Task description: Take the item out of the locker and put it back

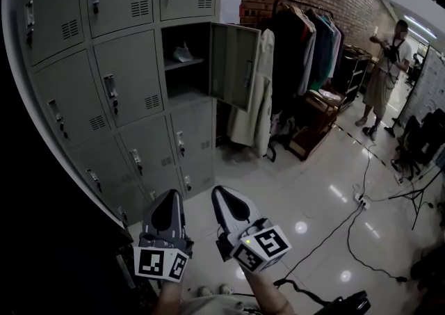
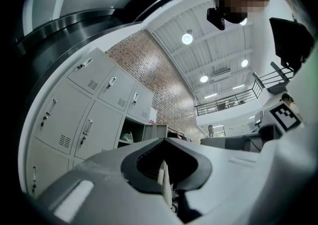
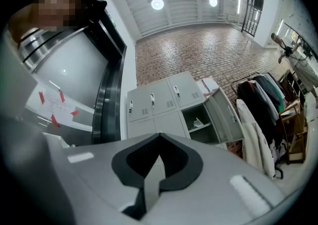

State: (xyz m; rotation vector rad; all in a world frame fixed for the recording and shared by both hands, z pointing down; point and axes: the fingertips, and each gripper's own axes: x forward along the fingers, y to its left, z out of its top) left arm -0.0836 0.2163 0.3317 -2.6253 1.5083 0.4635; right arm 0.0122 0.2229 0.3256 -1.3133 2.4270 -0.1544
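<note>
On locker shelf (image 1: 186, 63): item (image 1: 182, 53), perhaps bag, far from fingers (image 1: 167, 213).

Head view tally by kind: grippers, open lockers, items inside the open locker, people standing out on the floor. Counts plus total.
Grippers: 2 (left gripper, right gripper)
Open lockers: 1 (open locker)
Items on its shelf: 1 (pale item)
People standing on the floor: 1 (person)
Total: 5

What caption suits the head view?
Left gripper and right gripper, both shut, before grey lockers; one door open, pale item on shelf.
</note>
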